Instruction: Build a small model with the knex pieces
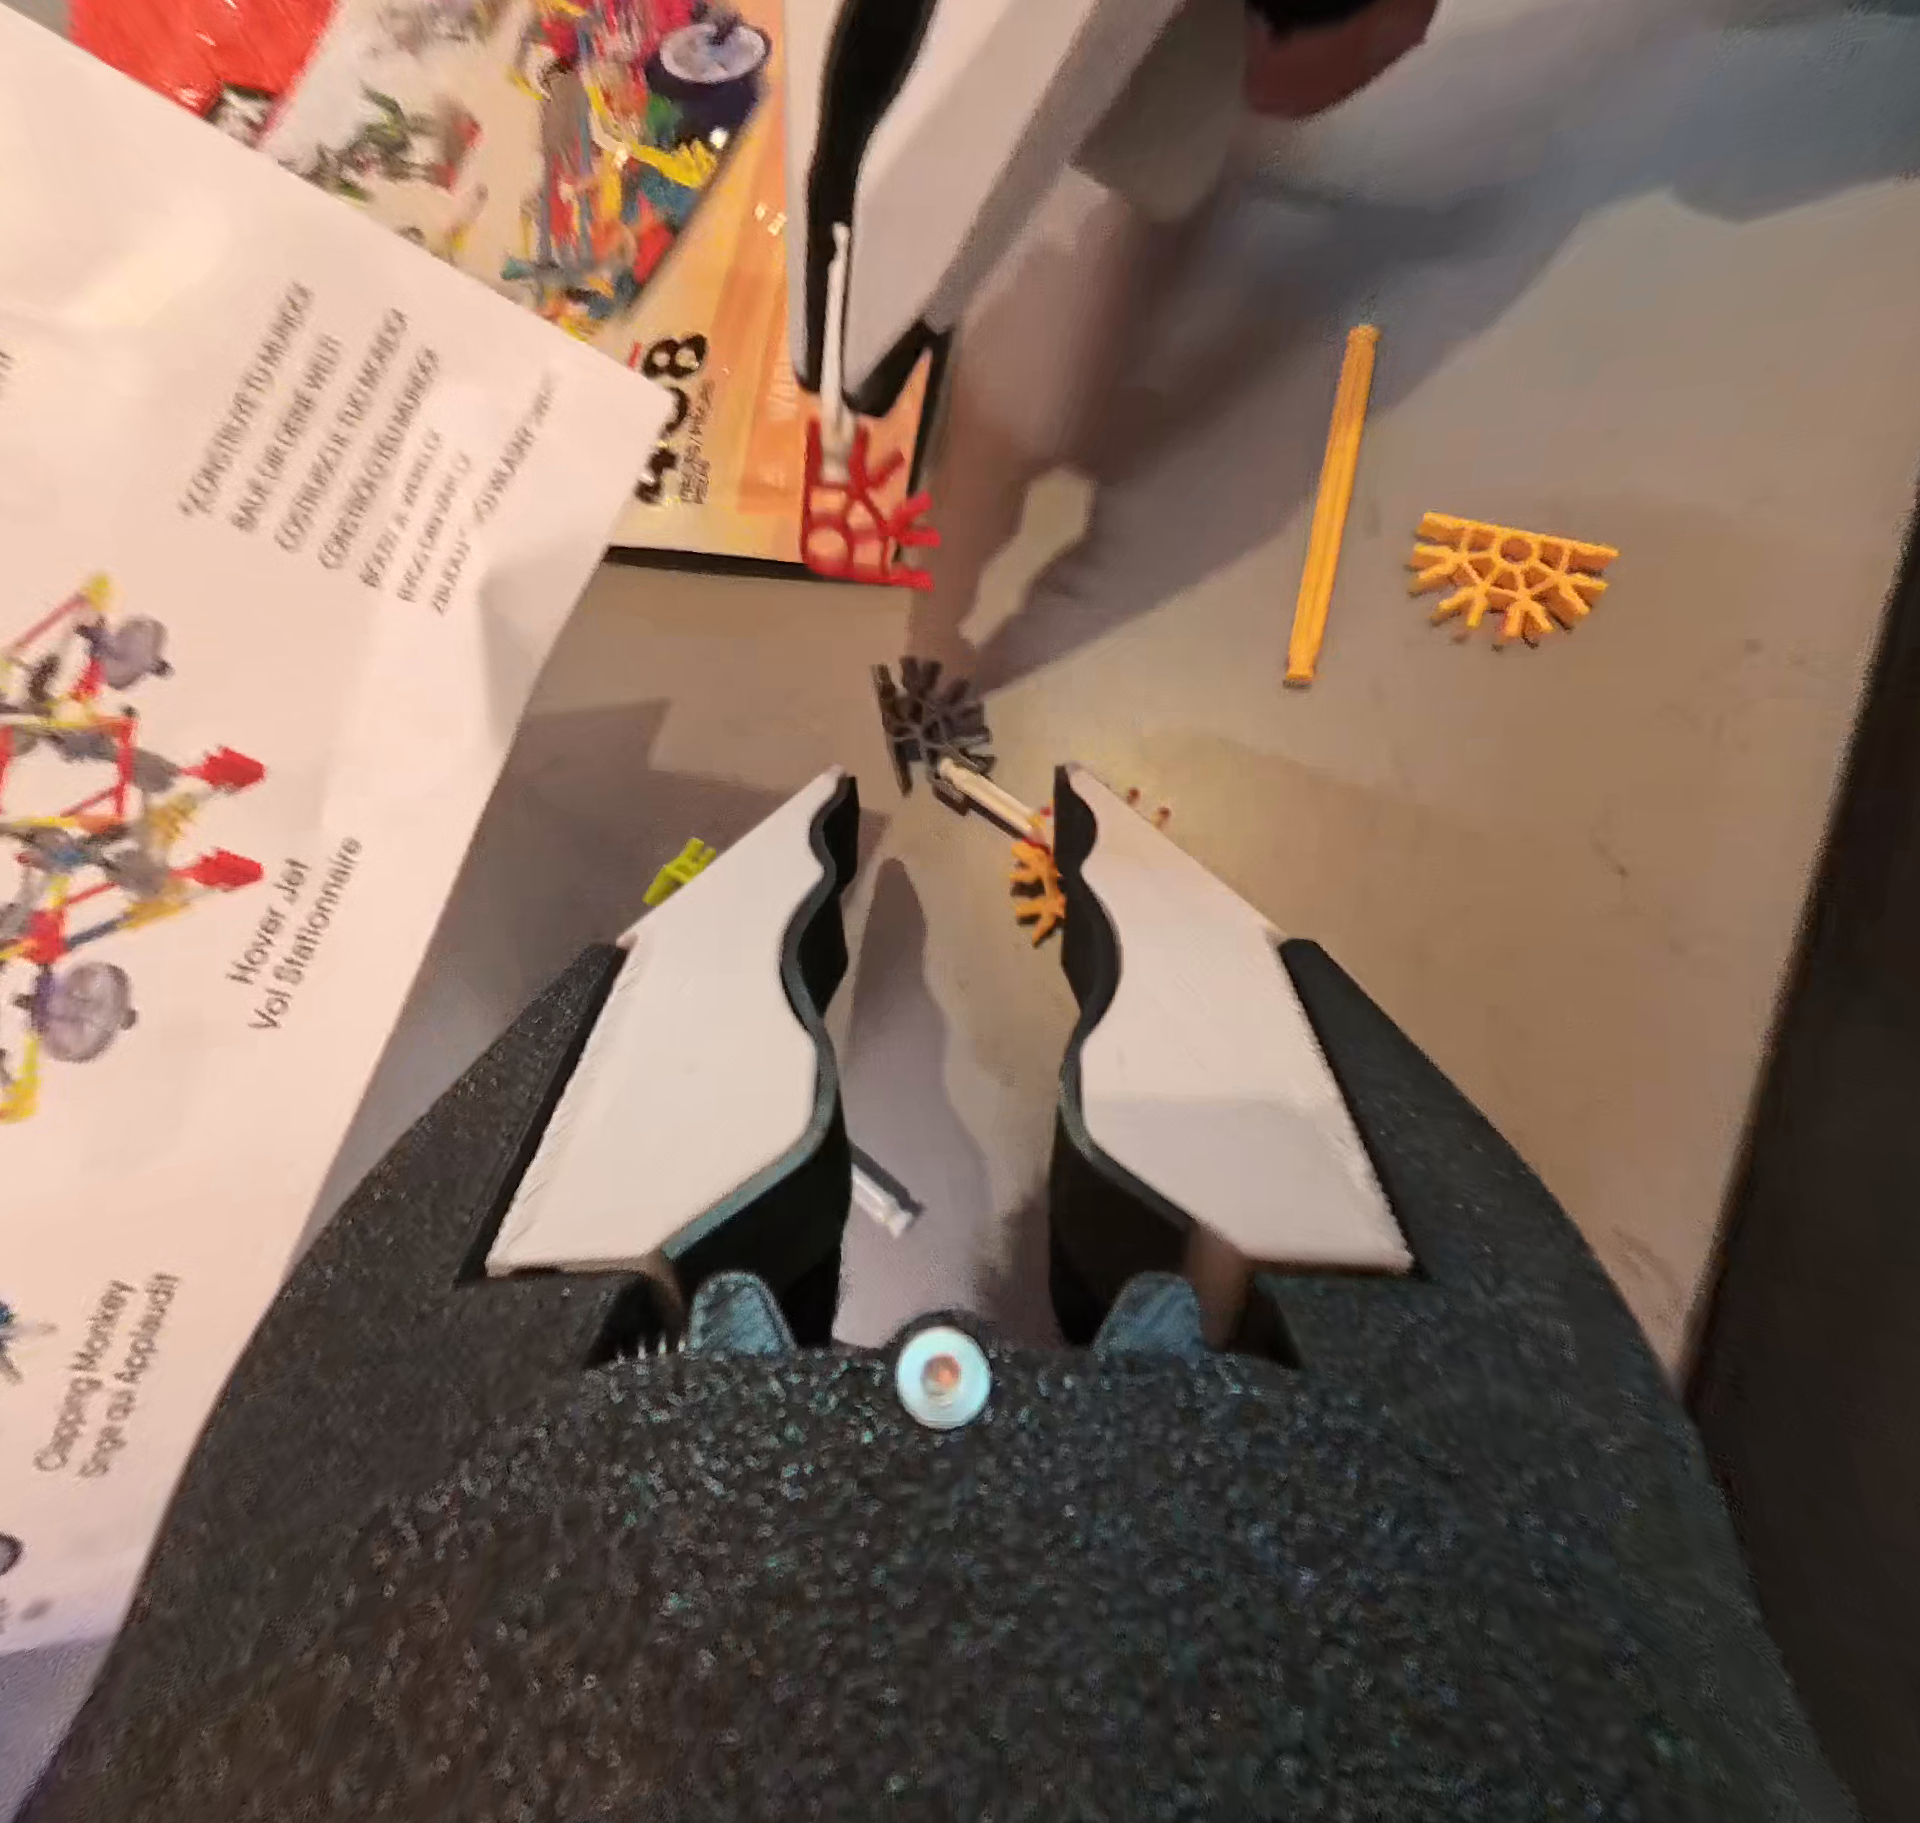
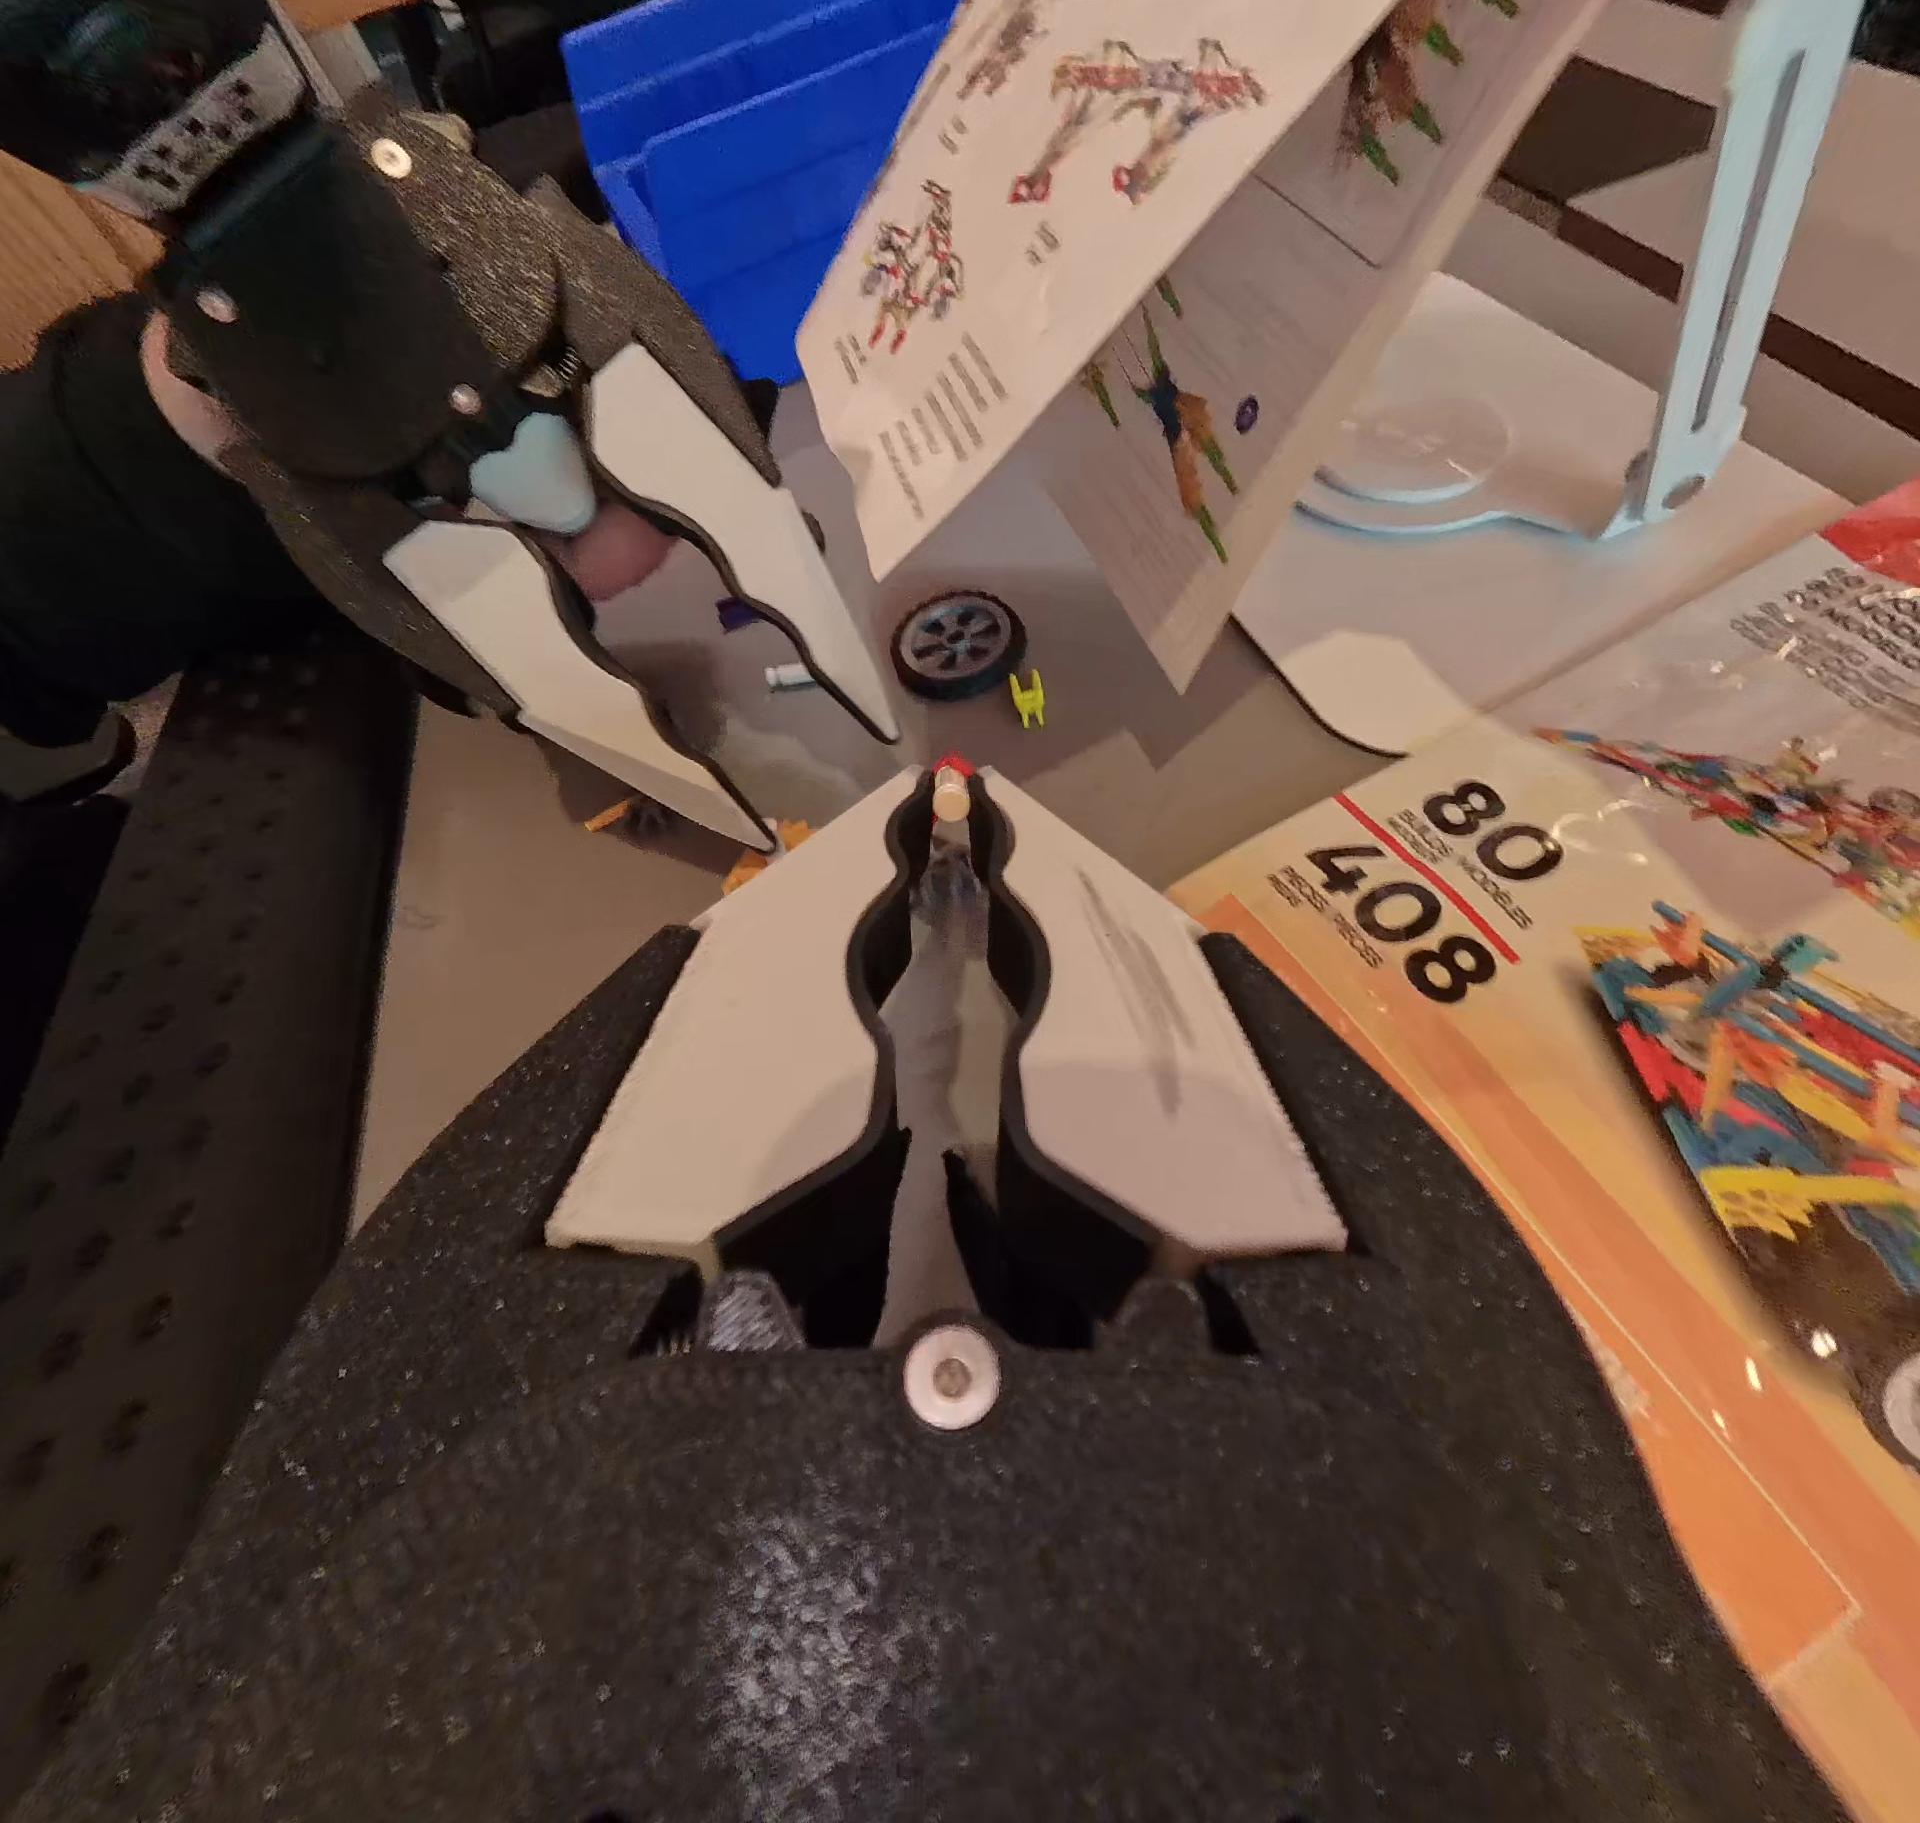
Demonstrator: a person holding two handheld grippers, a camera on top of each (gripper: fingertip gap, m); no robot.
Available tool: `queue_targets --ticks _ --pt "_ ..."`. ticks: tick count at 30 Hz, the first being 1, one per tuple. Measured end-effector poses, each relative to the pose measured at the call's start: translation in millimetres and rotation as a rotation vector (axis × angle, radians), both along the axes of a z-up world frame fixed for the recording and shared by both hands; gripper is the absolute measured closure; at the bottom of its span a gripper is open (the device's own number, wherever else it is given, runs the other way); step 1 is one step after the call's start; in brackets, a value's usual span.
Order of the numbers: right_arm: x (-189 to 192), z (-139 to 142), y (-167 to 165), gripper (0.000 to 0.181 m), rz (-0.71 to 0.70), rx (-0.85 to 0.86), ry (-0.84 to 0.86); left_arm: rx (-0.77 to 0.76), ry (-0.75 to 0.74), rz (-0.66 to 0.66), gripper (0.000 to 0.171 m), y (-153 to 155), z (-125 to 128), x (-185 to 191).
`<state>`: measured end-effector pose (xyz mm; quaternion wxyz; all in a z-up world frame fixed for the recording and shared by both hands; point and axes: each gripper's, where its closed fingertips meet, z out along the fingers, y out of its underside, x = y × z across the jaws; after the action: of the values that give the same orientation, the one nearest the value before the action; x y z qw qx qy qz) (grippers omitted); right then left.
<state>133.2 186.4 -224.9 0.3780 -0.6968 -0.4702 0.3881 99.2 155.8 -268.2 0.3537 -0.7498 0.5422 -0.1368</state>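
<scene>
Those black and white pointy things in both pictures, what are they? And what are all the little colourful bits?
They are grabbing tools a person holds, one in each hand. Each has two white fingers and a small camera looking along them, so each picture comes from one tool.

The left gripper is open and holds nothing. Just ahead of it on the grey table lies a dark grey connector joined to a small white rod.

The right gripper is shut on a white rod with a red connector on its end; the left picture shows it best.

Also on the table: a yellow rod, an orange fan-shaped connector, a small wheel, a paper instruction sheet and the toy's box.
</scene>
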Motion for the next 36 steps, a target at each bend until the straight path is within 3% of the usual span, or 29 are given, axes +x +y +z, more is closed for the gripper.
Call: queue_targets --ticks 7,9,11,16,19,22,27,36 --pt "15 -20 -5 0.176 0.047 0.014 -0.144 -0.061 0.090 -0.097 0.126 -23 -18 -2" --pt "19 -31 -7 0.176 0.062 0.045 -0.222 -0.044 0.129 -0.099 0.129 -21 -26 -2" --pt "20 -40 -9 0.176 0.073 0.057 -0.278 -0.020 0.147 -0.094 0.143 -18 -30 -2" --pt "17 -48 -18 0.176 0.114 0.081 -0.333 0.033 0.156 -0.116 0.144 -15 -29 3" --pt "16 -48 -24 0.175 0.144 0.072 -0.330 0.077 0.164 -0.114 0.144 -11 -27 3" --pt "13 -43 -31 0.160 0.173 0.029 -0.282 0.179 0.167 -0.119 0.145 -4 -20 5" --pt "15 -17 -5 0.150 0.036 -0.030 -0.117 0.351 0.184 -0.135 0.145 5 -9 11" --pt "14 -17 0 0.154 0.013 -0.080 -0.070 0.582 0.176 -0.230 0.145 1 6 31"
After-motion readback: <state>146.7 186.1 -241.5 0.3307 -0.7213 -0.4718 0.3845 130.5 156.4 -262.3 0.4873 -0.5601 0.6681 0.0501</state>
